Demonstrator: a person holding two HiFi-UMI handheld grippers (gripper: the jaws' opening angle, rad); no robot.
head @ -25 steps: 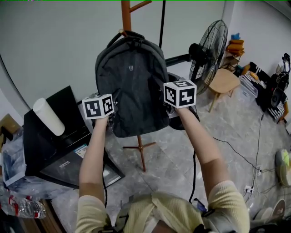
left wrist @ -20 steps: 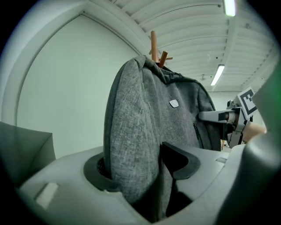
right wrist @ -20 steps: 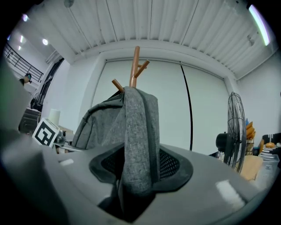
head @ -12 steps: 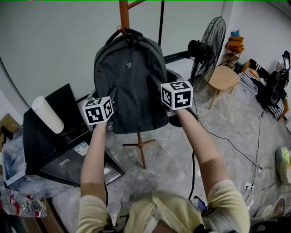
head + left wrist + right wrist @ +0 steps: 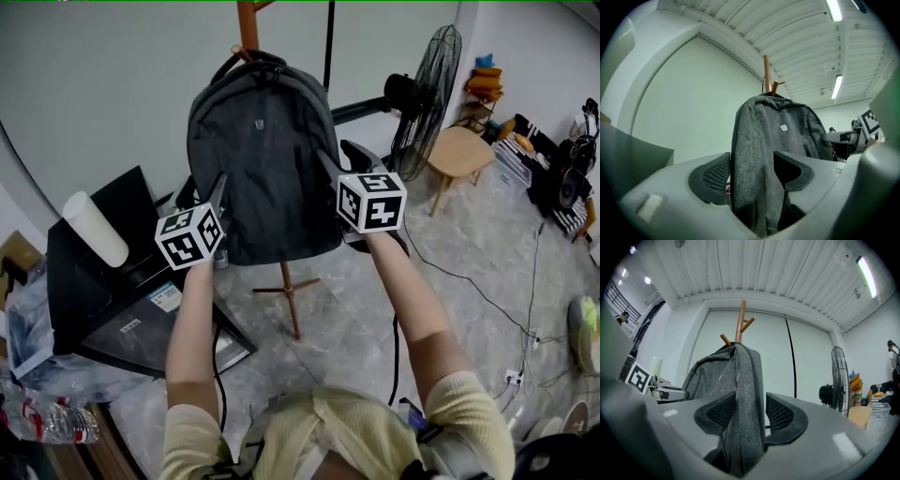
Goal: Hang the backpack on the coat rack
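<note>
Grey backpack (image 5: 262, 150) between both tools (image 5: 752, 171) (image 5: 745, 411)

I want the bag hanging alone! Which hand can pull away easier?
Probably left. Both grippers' fingers have just opened around the backpack; the left gripper shows a gap beside it, the right gripper barely any.

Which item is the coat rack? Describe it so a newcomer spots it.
Against the pale back wall, find the grey backpack hanging mid-frame. The coat rack is the thin pole rising above it and reappearing below, ending in spread feet. Unlike the black pole and black fan beside it, it is reddish-brown wood with angled pegs.
</note>
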